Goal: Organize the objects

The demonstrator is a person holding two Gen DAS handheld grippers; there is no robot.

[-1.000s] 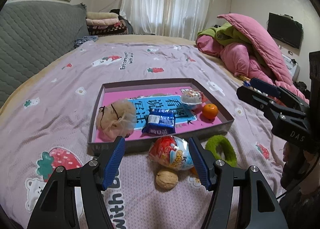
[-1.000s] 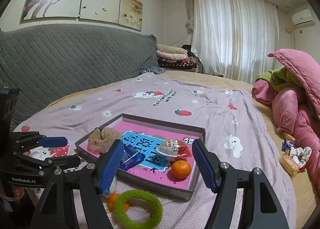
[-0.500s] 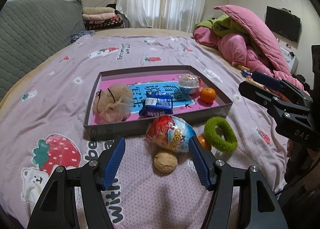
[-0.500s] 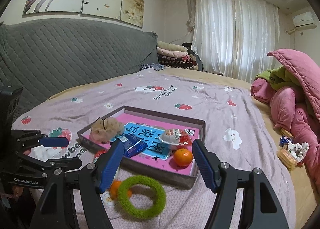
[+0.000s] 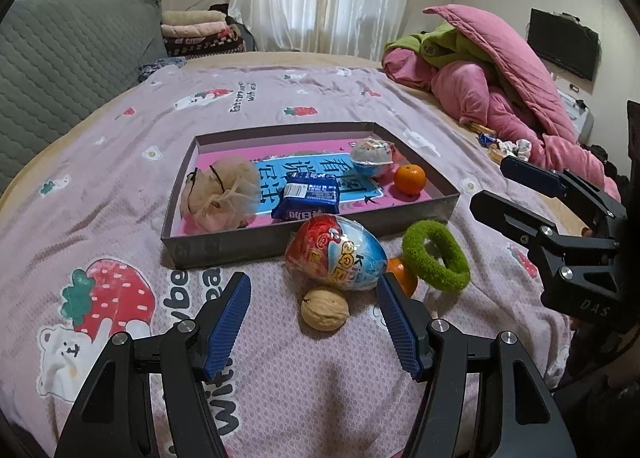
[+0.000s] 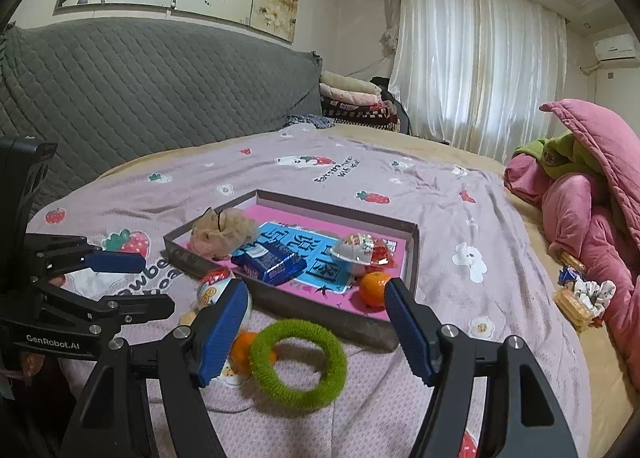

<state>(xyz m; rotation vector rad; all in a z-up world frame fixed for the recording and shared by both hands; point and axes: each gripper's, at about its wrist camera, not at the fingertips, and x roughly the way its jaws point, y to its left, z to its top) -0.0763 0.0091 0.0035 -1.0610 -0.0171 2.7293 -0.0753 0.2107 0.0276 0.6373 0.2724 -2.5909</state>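
Left hand-held gripper (image 5: pixel 314 312): jaws apart, nothing between the pads, hovering over the near part of the bed (image 5: pixel 120 178). Right hand-held gripper (image 6: pixel 318 324): jaws apart, empty, low over the bedsheet on the right side.

Nearest the left gripper, a walnut (image 5: pixel 324 313) lies loose on the sheet. Just beyond it, touching or nearly so, a foil-wrapped chocolate egg (image 5: pixel 336 254) leans against the near wall of the shallow box (image 5: pixel 224 244). Right of the egg, a small orange (image 5: pixel 401 275), partly hidden, and a green fuzzy ring (image 5: pixel 436 256) lying over it. In the right wrist view the ring (image 6: pixel 299 363) sits between that gripper's fingers, untouched.

Inside the box, pink floor with a blue printed panel: beige mesh pouf (image 5: pixel 220 192) at the left end, blue biscuit packet (image 5: pixel 308 202) in the middle by the near wall, jelly cup (image 5: pixel 371 157) and a second orange (image 5: pixel 409 179) at the right end.

Far right edge of the bed: heap of pink and green quilts (image 5: pixel 500 70).
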